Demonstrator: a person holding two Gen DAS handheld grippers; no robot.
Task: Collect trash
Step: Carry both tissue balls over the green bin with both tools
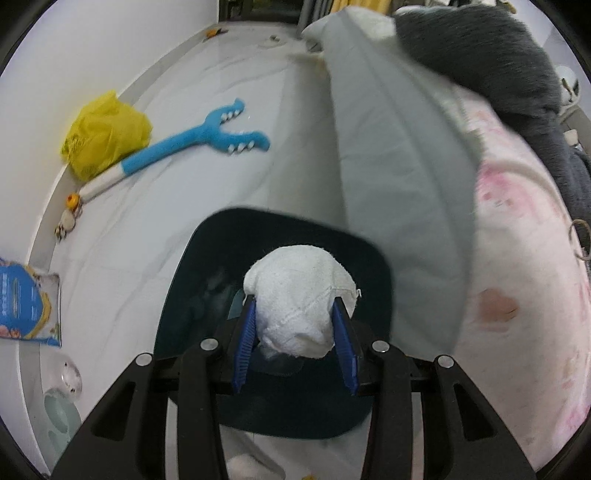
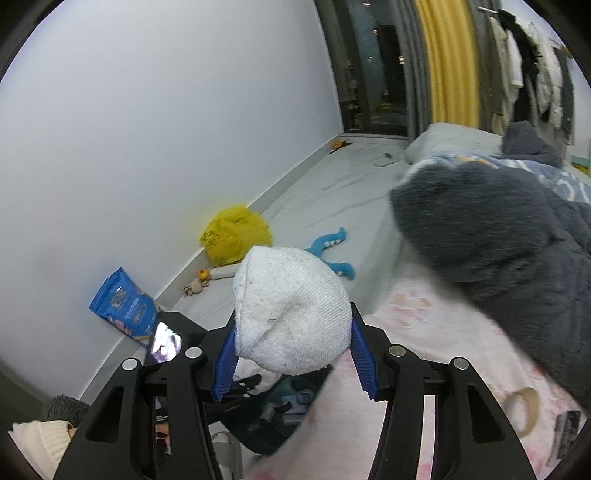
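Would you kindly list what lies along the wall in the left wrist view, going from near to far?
Blue packet → small toy figures → yellow bag → a small orange thing far off by the wall.

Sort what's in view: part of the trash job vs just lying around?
Job:
left gripper shut on white cloth wad
right gripper shut on second cloth wad
dark bin

Lying about:
yellow bag
blue toy
blue packet
tape roll

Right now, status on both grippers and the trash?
Left gripper shut on white cloth, above dark bin. Right gripper shut on white cloth. Nothing blocking the bin.
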